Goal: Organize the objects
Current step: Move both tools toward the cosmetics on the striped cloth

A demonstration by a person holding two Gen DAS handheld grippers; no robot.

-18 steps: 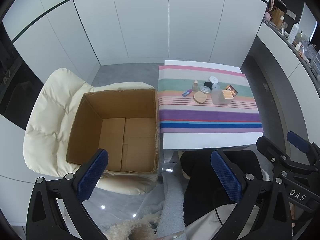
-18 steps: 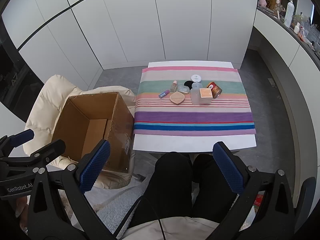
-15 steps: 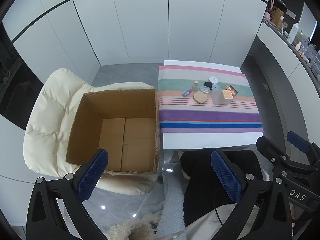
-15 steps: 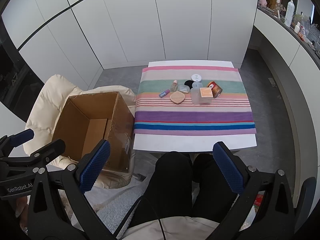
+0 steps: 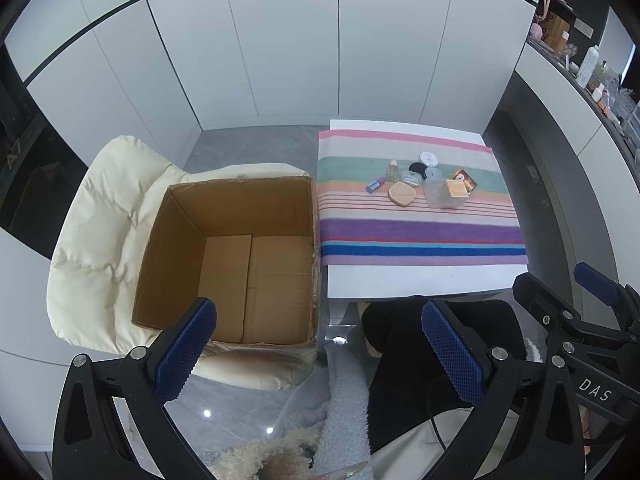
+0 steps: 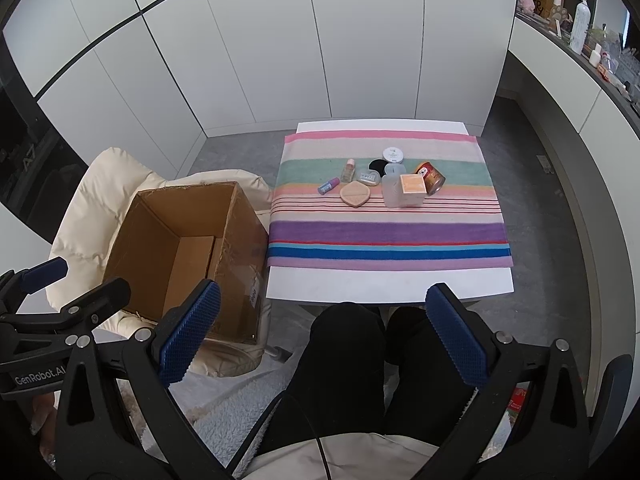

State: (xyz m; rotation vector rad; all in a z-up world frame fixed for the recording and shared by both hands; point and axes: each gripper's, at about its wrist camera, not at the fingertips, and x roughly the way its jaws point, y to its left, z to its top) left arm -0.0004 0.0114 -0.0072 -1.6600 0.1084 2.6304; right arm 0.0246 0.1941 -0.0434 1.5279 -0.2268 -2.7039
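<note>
Cardboard box (image 5: 236, 264) sits open on the chair (image 5: 100, 240) at my 10 o'clock, toiletries (image 6: 384, 184) clustered on the worktop (image 6: 384, 284) at 12. Left hand-held gripper (image 5: 320, 356) and right hand-held gripper (image 6: 324, 340) both gape wide, holding nothing.

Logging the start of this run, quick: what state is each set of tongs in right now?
Left tongs: open, holding nothing.
Right tongs: open, holding nothing.
</note>
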